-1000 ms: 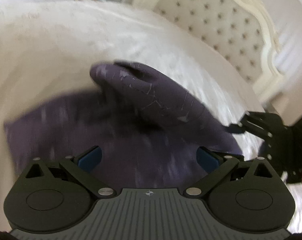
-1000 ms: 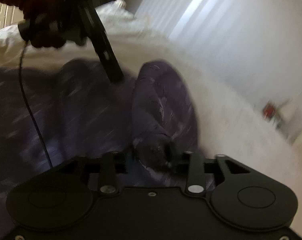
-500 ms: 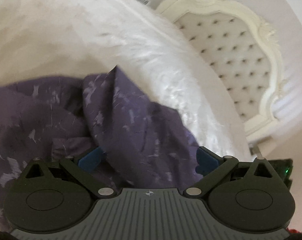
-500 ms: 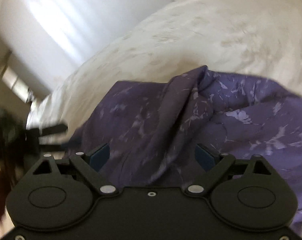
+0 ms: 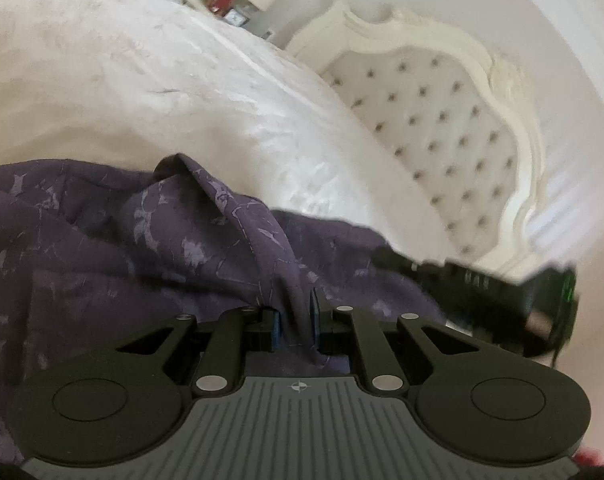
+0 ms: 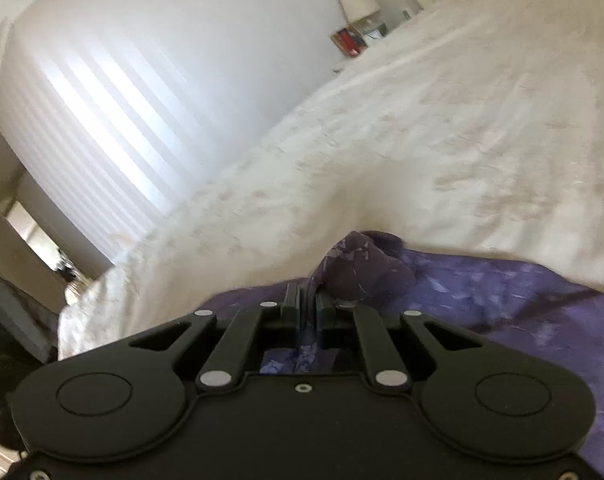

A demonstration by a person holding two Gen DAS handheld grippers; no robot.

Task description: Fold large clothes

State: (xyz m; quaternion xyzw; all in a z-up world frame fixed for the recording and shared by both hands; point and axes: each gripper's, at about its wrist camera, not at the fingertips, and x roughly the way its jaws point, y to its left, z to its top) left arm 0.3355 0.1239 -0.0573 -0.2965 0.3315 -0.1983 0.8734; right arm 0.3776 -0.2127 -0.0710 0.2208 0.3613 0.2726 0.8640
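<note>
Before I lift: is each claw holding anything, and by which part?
Left claw, jaws closing, has a raised fold of the purple garment between them. Right claw is shut on a bunched ridge near the garment's edge.

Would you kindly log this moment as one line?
left claw: closing on purple garment fold | right claw: shut on garment | garment on white bed

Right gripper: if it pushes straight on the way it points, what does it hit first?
The bunched fold of purple cloth just past the right gripper, whose jaws are shut on that cloth. Beyond it lies the white bedspread; depth there is unclear.
</note>
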